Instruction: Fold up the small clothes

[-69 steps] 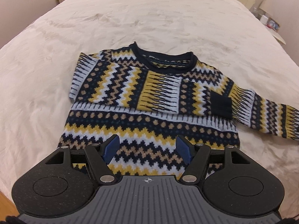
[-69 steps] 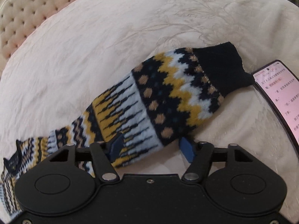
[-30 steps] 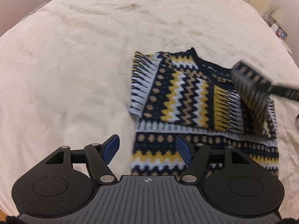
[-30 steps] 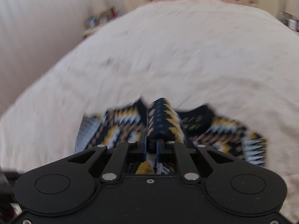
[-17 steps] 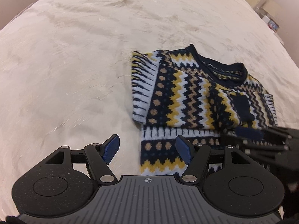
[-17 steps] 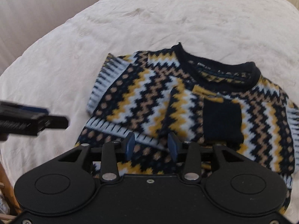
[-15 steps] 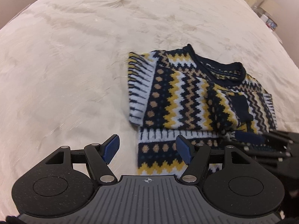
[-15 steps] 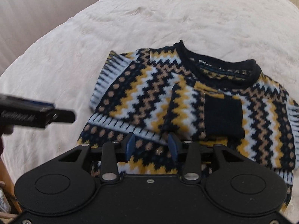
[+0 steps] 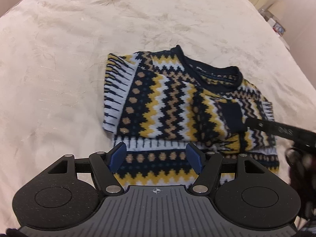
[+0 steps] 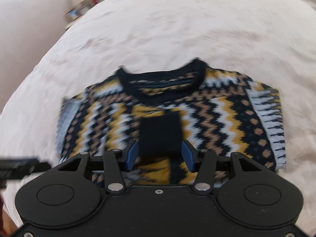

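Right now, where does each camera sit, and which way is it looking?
Left wrist: on the left tongs, looking down at the sweater's hem from the side; own open blue pads show.
Right wrist: on the right tongs, facing the collar; pads opening around the dark cuff.
Shared: sweater, bed, each other's tongs.

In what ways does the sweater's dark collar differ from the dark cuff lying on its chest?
The collar is a thin curved band around the neck opening at the sweater's top edge; the cuff is a broad, blocky rectangle. The collar lies at the garment's border, while the cuff rests on top of the zigzag front, at the end of a folded-in sleeve. Both are plain dark navy knit without pattern.
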Demonstrator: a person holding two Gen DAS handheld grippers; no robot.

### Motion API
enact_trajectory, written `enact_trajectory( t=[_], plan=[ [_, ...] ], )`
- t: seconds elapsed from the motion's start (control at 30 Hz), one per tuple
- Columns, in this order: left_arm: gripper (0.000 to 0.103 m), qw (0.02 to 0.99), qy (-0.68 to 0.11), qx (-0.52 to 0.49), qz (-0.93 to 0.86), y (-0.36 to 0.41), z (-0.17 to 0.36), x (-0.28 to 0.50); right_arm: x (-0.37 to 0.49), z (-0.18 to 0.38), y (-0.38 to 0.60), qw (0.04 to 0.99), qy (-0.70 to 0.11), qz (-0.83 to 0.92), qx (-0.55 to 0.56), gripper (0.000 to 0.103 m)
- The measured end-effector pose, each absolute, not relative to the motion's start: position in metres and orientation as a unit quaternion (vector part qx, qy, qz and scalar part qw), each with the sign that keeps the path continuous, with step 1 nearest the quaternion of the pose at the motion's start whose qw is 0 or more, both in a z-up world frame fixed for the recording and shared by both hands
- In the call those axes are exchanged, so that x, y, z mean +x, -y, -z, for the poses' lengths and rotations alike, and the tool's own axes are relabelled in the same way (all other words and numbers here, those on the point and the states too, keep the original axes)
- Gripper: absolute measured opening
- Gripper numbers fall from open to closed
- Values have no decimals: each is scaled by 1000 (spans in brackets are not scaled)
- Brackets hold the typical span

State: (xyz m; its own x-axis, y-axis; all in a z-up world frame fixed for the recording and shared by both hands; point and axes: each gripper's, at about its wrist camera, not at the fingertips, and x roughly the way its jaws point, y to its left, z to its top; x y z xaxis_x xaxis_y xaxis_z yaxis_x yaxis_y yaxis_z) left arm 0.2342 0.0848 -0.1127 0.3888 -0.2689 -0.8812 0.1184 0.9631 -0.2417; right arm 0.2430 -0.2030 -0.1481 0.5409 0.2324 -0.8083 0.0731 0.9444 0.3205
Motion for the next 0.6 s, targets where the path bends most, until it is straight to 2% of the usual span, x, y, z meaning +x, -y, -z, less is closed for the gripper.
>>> enact_trajectory(
  t=[0.27, 0.6],
  plan=[
    [65, 834, -542, -69, 76, -90, 108, 230, 270, 179, 210, 833, -505, -68, 215, 58],
    [65, 833, -547, -71, 41, -104, 110, 221, 269, 139, 123, 825, -476, -244, 182, 58]
  ],
)
